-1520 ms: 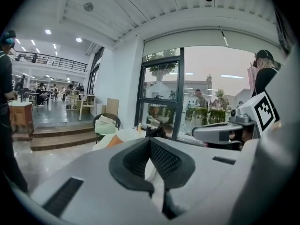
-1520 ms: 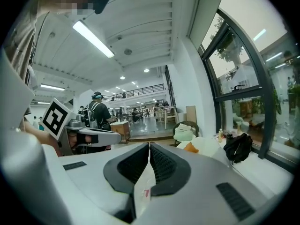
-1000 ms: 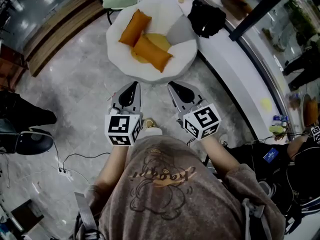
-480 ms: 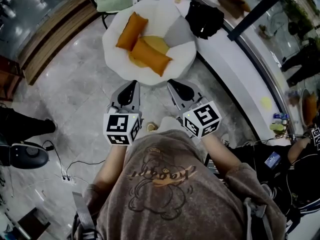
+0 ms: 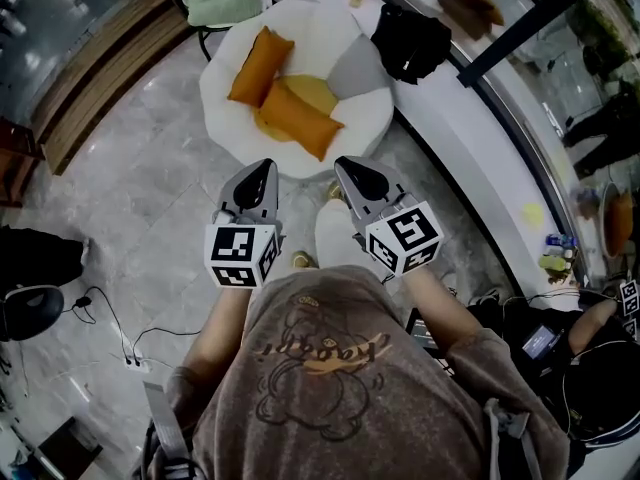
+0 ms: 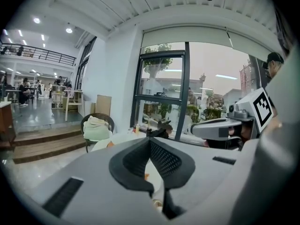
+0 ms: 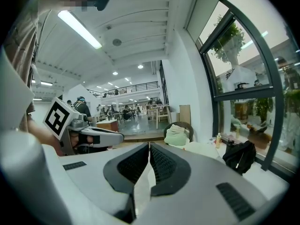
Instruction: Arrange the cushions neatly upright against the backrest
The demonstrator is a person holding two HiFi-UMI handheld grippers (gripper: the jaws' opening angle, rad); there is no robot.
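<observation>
Held mid-frame, jaws together and empty: left tool, right tool. Lying across white armchair, upper centre: two orange cushions.

overhead, two low views, shared chair

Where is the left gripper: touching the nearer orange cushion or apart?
Apart. Head view shows white chair rim between left gripper and nearer orange cushion.
</observation>
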